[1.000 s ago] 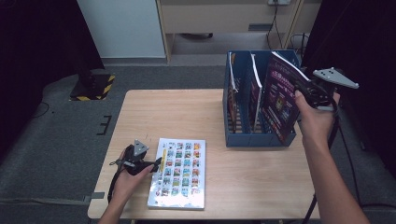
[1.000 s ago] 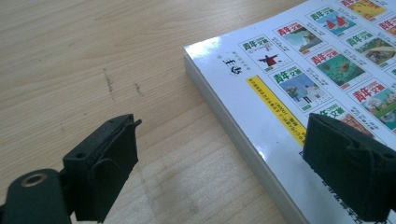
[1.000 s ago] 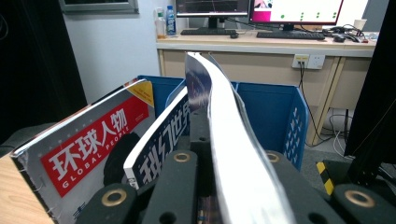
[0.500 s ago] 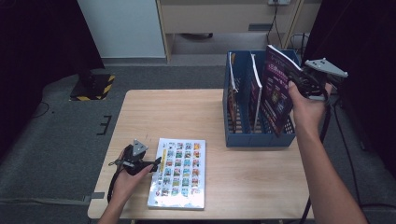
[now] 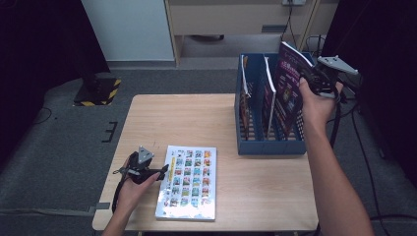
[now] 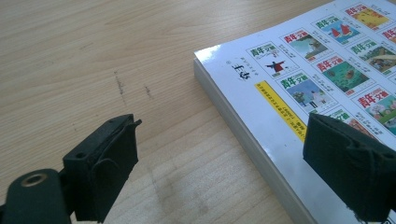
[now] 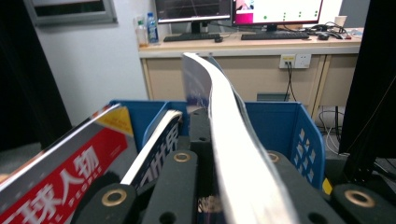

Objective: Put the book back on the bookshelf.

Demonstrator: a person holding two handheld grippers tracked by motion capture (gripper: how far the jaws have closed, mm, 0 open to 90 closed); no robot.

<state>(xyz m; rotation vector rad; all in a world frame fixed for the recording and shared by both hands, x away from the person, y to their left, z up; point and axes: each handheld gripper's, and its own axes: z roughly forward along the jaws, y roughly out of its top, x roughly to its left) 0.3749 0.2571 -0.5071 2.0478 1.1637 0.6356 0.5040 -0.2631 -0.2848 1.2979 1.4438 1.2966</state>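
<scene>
Left gripper wide open beside one flat magazine on bench. Blue file rack (three slots) holds two upright magazines; right gripper clamps third, purple magazine, above rightmost slot.

Overhead light even, moderate; table well lit, surroundings dark at 9 and 3 o'clock. Soft shadows. Glare on magazine cover at 1 o'clock. Held magazine blurred, close-range; monitors overexposed at 12 o'clock.
</scene>
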